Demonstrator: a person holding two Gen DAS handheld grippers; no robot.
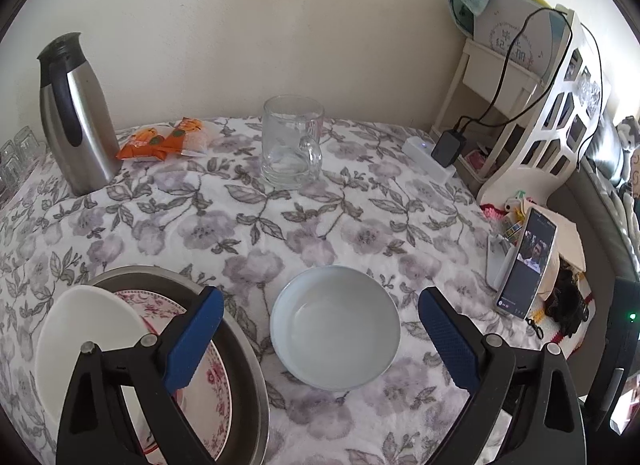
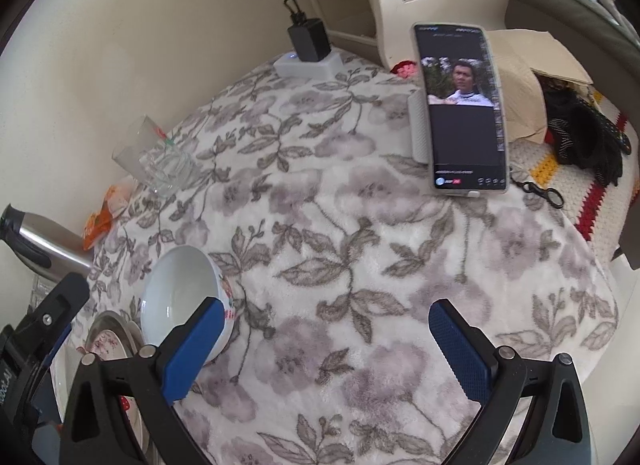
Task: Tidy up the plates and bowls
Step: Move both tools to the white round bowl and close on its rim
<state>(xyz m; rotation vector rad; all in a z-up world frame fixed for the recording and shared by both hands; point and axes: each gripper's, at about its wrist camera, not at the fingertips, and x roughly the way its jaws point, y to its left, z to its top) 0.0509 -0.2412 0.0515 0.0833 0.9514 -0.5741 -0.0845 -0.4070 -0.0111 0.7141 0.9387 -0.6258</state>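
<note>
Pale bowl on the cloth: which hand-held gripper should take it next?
Left. The left hand-held gripper is open with the pale bowl centred between its fingers. The right hand-held gripper is open over bare tablecloth, bowl off by its left finger.

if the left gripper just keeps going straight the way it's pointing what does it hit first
Most likely the pale blue bowl, lying straight ahead of the open left gripper on the floral tablecloth. Depth is unclear.
</note>
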